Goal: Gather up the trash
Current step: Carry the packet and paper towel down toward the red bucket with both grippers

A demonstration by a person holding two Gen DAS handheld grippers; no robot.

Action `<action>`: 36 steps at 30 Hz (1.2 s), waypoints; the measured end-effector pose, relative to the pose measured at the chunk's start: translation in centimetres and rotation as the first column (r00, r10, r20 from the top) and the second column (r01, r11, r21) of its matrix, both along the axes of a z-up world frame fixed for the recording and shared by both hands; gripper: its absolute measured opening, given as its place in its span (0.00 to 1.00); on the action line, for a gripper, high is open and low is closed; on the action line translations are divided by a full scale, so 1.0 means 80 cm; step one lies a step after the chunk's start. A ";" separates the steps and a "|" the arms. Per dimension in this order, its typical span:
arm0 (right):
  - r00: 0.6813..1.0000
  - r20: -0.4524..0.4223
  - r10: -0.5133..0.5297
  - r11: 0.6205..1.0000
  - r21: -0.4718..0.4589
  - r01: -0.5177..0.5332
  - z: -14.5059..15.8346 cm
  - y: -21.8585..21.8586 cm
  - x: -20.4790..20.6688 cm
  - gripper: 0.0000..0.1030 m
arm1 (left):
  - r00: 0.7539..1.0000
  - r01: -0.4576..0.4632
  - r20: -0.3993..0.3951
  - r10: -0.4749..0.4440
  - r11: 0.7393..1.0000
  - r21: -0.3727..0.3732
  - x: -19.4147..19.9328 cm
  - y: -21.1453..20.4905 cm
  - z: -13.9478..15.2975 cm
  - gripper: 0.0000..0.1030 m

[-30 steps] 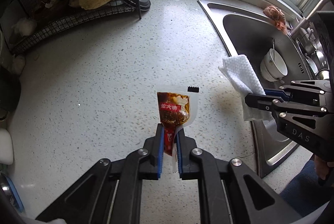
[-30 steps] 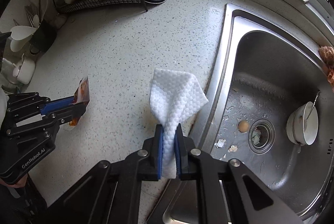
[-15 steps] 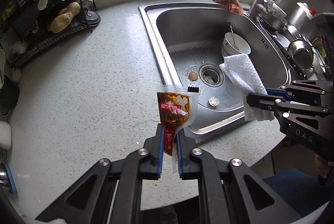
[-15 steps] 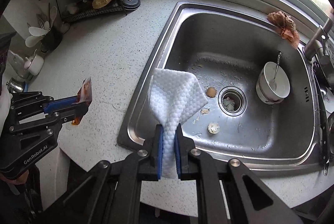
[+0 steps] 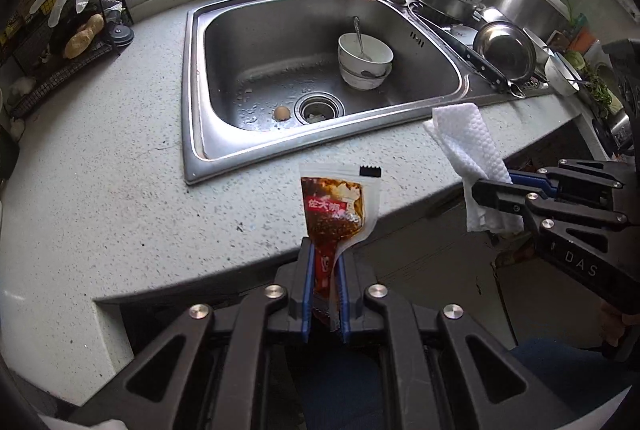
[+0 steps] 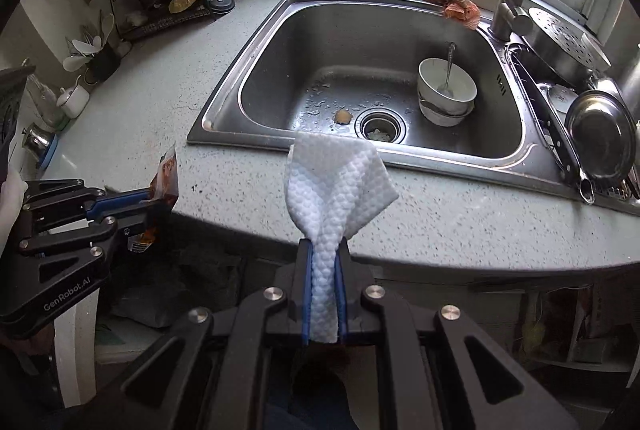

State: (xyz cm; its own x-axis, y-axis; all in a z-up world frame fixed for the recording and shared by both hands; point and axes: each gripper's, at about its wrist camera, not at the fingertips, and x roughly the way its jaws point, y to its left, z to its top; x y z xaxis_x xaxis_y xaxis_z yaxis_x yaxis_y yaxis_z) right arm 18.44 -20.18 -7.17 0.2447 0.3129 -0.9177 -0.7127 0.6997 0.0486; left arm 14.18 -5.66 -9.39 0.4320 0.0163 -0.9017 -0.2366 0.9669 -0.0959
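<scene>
- Two pieces of trash in hand, one per gripper, both held in the air just off the front edge of the bench [image 5: 120, 189].
- Left gripper [image 5: 324, 266]: jaws closed on the lower end of a sauce sachet [image 5: 336, 205]. Sachet stands up from the jaws, torn top uppermost, brown residue inside.
- Right gripper [image 6: 323, 262]: jaws closed on the gathered tail of a white paper towel [image 6: 340, 181]; the rest fans out above them.
- Sachet, as judged: very light, thin film, limp but holding its shape here. Slick surface, possibly oily; a pinch across the flat seam or lower end is safest. Squeezing the belly risks pushing sauce out of the open top, so keep that end up.
- Towel, as judged: nearly weightless, soft, embossed, not slippery. Bunched grip suits it; a single-layer corner could tear, more so if damp.
- No bin visible in either view.
- More likely trash remains: an eggshell piece [image 5: 281, 113] beside the drain in the sink [image 5: 192, 133], fragile, needing a gentle pinch.
</scene>
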 end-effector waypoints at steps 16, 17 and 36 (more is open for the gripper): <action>0.979 -0.102 -0.176 0.984 -0.039 0.173 -0.037 -0.069 -0.041 0.09 | 0.979 0.152 -0.123 -0.161 0.985 -0.084 -0.017 -0.072 -0.044 0.09; 0.975 -0.121 -0.185 0.983 -0.033 0.182 -0.042 -0.071 -0.040 0.09 | 0.976 0.160 -0.132 -0.171 0.983 -0.089 -0.015 -0.074 -0.051 0.09; 0.929 -0.309 -0.205 0.978 -0.097 0.183 -0.279 -0.078 -0.027 0.09 | 0.968 0.070 -0.227 -0.104 0.986 -0.154 -0.007 -0.068 -0.277 0.09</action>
